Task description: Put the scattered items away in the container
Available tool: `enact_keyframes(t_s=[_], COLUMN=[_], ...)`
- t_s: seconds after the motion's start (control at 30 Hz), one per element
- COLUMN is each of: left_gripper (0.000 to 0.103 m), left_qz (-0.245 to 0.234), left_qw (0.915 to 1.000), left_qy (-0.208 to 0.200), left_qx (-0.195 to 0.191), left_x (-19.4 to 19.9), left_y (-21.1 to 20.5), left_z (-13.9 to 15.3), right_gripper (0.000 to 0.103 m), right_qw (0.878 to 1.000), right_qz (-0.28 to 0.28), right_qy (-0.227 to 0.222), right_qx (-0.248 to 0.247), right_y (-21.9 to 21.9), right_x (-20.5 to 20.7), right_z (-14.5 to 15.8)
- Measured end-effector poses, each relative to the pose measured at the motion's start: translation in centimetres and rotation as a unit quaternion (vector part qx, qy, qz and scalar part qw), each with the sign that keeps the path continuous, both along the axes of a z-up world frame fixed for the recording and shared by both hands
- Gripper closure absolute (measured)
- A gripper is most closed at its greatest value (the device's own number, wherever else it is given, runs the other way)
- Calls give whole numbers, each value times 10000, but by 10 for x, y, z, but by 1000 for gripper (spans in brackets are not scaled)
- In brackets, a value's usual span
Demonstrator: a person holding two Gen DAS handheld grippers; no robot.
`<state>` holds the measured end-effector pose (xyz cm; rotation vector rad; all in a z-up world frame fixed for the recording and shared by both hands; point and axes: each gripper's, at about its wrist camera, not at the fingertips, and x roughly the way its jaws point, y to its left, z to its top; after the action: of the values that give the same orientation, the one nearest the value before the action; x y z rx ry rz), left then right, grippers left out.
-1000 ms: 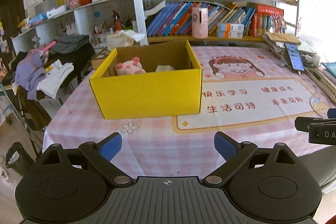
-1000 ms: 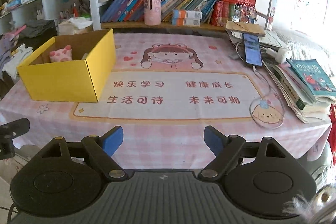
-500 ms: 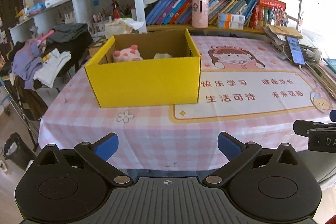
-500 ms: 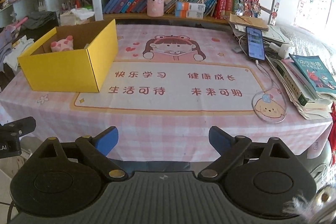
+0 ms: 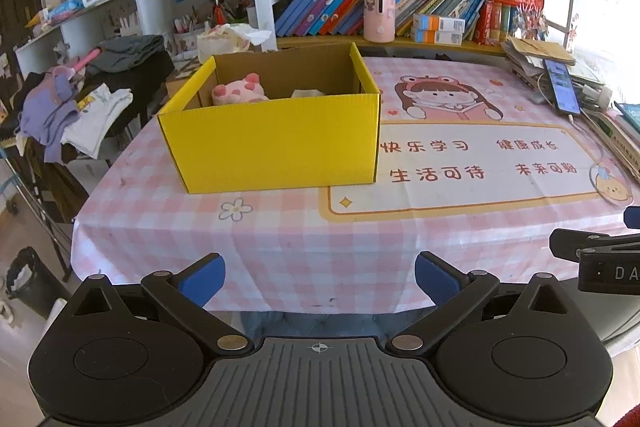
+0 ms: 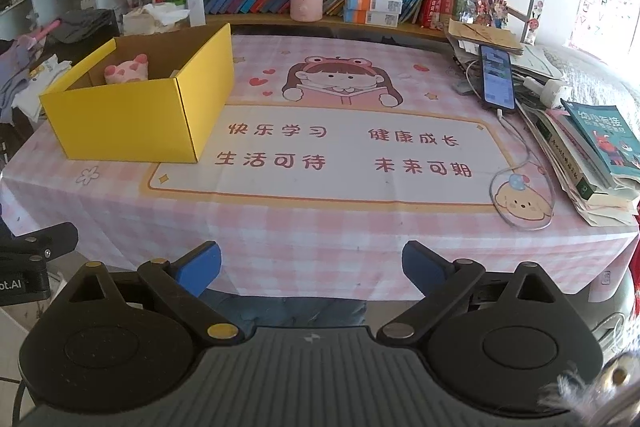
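The yellow box point(image 5: 276, 143) stands on the left part of the surface point(image 6: 320, 227) and already holds a pink plush point(image 5: 238, 91) and a pale item beside it, while the cloth in front of and beside the box shows no loose toys. So the tidying looks finished or nearly so; the books point(image 6: 592, 155) and phone point(image 6: 497, 77) along the right edge seem to be ordinary clutter. Both the left claw point(image 5: 320, 279) and the right claw point(image 6: 312, 267) hang back off the near edge with jaws wide apart and nothing between them.

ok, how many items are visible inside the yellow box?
2. A pink plush toy sits at the box's back-left, and a white item lies to the right of it. The yellow box front wall hides the floor, so more may be there.
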<state>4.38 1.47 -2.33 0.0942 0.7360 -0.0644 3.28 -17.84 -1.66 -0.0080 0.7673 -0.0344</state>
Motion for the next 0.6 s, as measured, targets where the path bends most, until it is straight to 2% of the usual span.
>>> enact_keyframes(t_s=[0.6], left_gripper=[0], left_qz=[-32], left_qw=[10000], left_qy=[35], left_qx=[84], left_x=[-5], left_y=[-3], left_z=[0], right_gripper=[5], right_qw=[10000], right_qz=[91], right_qy=[17], right_qx=[17], right_y=[2], right_x=[-2], right_z=[-1])
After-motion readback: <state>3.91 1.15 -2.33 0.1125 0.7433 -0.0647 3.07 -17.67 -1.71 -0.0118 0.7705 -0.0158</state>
